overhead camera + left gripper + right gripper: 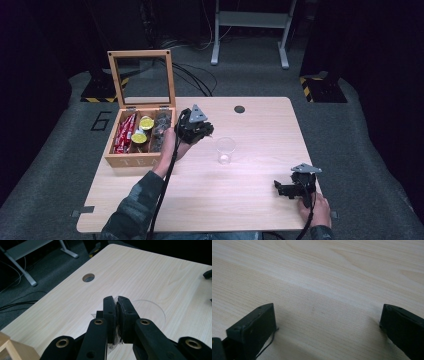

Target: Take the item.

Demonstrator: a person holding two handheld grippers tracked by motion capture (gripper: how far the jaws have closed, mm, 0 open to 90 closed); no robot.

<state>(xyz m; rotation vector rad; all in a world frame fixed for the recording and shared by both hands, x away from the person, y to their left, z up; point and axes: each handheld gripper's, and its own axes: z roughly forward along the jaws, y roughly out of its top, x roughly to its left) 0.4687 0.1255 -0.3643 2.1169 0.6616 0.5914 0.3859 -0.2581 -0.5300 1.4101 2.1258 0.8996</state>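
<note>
Left gripper (196,129): held above the counter (250,200) just off the right side of the wooden tea box (131,161), between the box and the clear plastic cup (225,150). In the left gripper view its jaws stand pressed together, clamped on a thin transparent packet (117,305); a sliver of clear film shows above the tips and more of it hangs below, between the jaw arms. What the packet holds I cannot tell.

Clear plastic cup: upright near the middle of the counter, apart from both grippers. In the left gripper view its rim (150,312) lies just beyond and to the right of the closed tips.

Tea box: sits at the left edge of the counter, glass-paned lid (141,77) standing open and upright at the far side. Compartments hold red sachets (124,134) at the left, two yellow-topped pods (142,130) in the middle, and dark items at the right, too blurred to identify.

Right gripper (294,188): resting low near the near-right corner of the counter, hand (315,210) behind it. In the right gripper view its jaws stand wide apart, nothing between them but bare wood grain (324,297).

Round cable hole (239,109) near the far edge of the counter, right of centre.
</note>
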